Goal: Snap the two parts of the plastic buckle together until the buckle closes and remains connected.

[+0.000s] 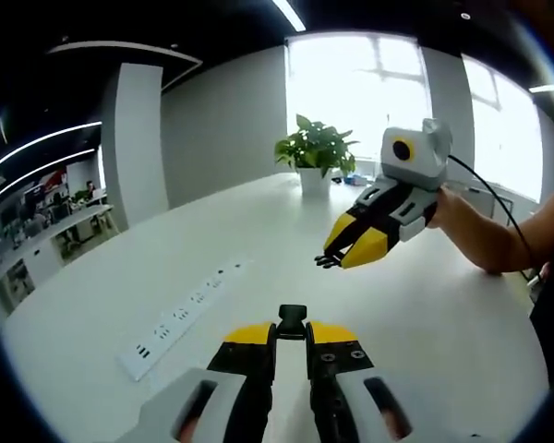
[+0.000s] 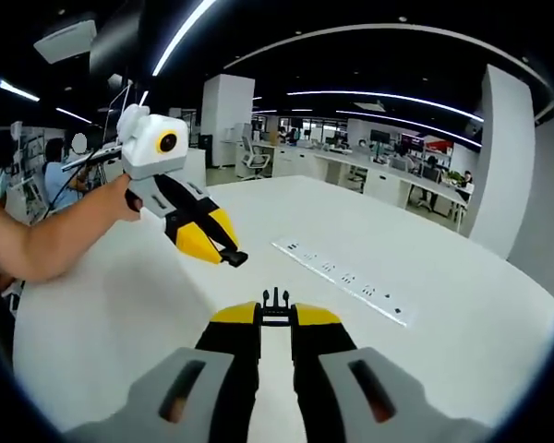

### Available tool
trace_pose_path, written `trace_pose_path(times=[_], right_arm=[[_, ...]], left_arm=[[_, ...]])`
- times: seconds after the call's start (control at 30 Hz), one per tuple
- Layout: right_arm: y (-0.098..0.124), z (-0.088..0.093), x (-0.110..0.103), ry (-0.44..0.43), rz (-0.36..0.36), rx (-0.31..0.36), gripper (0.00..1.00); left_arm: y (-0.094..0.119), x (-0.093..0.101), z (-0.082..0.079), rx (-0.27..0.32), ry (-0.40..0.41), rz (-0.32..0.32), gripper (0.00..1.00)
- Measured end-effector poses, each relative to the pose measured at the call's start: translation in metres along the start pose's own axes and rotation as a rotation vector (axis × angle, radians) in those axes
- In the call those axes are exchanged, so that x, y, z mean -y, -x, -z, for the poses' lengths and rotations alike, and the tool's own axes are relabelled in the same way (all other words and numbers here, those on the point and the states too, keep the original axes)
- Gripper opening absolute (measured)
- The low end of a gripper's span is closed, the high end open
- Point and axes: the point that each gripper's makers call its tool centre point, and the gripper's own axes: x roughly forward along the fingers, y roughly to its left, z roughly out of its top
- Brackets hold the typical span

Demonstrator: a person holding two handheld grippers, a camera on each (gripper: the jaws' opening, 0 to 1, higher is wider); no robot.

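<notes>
**Two buckle halves in the air, not yet joined**

Two grippers, one half each. My left gripper (image 1: 291, 334) is pinched narrow on the socket half (image 1: 292, 321), which sticks out black past the yellow tips. My right gripper (image 2: 275, 318) is pinched narrow on the pronged half (image 2: 275, 303), its small prongs pointing forward. Both halves hang above the middle of the white table (image 1: 425, 314), near each other but apart, with open space between them.

In the left gripper view my right gripper (image 1: 337, 258) comes in from the right, tilted down toward the table. In the right gripper view my left gripper (image 2: 233, 257) comes in from the left, also tilted down. They are not yet on one line, I judge.

To do this well I should level both wrists until prongs face socket squarely, then push straight along that line. A skewed push may jam one prong. A power strip (image 1: 180, 318) lies toward the table's left edge and a potted plant (image 1: 314, 152) stands at the far edge, both well apart from my work.
</notes>
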Motion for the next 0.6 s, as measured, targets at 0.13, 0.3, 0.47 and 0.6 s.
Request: trace_pose_path(times=[0.13, 0.3, 0.47, 0.6], right_arm=[[0.001, -0.002, -0.003, -0.002, 0.002, 0.009, 0.11], [0.002, -0.003, -0.006, -0.001, 0.002, 0.011, 0.11], [0.002, 0.0, -0.01, 0.011, 0.001, 0.009, 0.11], [0.001, 0.001, -0.01, 0.02, 0.005, 0.008, 0.11]], left_arm=[[0.001, 0.002, 0.002, 0.004, 0.001, -0.004, 0.11], [0.001, 0.001, 0.008, -0.013, -0.007, -0.023, 0.11], [0.005, 0.001, 0.014, -0.019, -0.002, -0.034, 0.11], [0.009, 0.0, 0.016, -0.002, 0.012, -0.037, 0.11]])
